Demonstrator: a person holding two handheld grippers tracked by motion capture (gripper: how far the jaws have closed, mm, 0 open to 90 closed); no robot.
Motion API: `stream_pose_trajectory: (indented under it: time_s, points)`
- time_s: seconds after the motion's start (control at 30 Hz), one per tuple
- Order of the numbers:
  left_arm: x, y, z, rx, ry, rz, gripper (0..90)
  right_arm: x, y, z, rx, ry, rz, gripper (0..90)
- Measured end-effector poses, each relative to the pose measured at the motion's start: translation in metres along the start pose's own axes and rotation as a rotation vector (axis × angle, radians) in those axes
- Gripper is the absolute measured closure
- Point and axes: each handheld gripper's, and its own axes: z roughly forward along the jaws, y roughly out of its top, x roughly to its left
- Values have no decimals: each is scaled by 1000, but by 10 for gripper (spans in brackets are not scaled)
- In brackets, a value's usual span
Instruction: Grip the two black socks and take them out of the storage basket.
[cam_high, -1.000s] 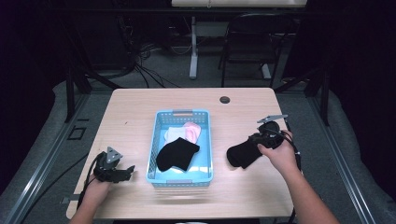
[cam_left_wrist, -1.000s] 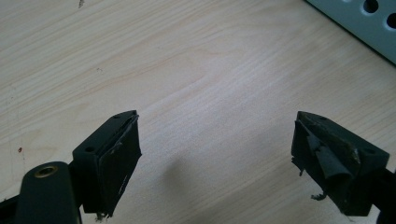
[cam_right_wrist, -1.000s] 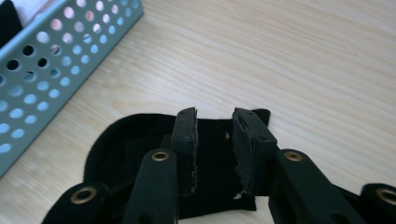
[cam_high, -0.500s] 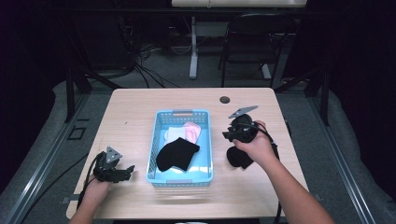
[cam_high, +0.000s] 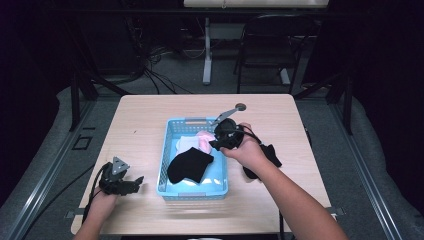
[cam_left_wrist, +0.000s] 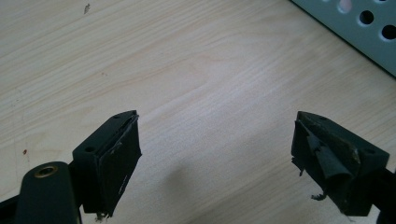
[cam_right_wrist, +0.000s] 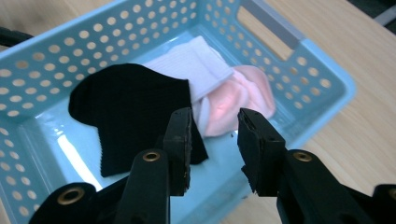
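Note:
A light blue perforated basket (cam_high: 170, 150) stands mid-table, seen close in the right gripper view (cam_right_wrist: 42, 56). Inside lie a black sock (cam_high: 190, 166) (cam_right_wrist: 126, 105), a white sock (cam_high: 185, 143) (cam_right_wrist: 198, 65) and a pink sock (cam_high: 205, 141) (cam_right_wrist: 238, 100). My right gripper (cam_high: 220, 139) (cam_right_wrist: 215, 135) hovers over the basket's right side. Its jaws have just been opening and nothing is between them. Another black sock (cam_high: 269, 156) lies on the table right of the basket, partly behind my right hand. My left gripper (cam_high: 125, 183) (cam_left_wrist: 215, 154) rests open over bare wood at the front left.
A small dark round disc (cam_high: 240, 106) sits near the table's far edge. A corner of the basket (cam_left_wrist: 359, 28) lies just ahead of the left gripper. A chair (cam_high: 270, 50) and cables stand on the floor beyond the table.
My right hand has moved left, from the black sock on the table's right side to above the basket; that sock stays on the table. The left hand has kept still.

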Motion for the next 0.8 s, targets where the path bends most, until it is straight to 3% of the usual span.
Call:
stream_pose_trajectory:
  time_s: [0.47, 0.8]
  points:
    - [2, 0, -1, -9, 7, -8, 155, 20, 18, 58, 100, 70, -28, 633]
    - [3, 0, -2, -8, 3, -17, 155, 16, 21, 89, 182, 88, -2, 647]
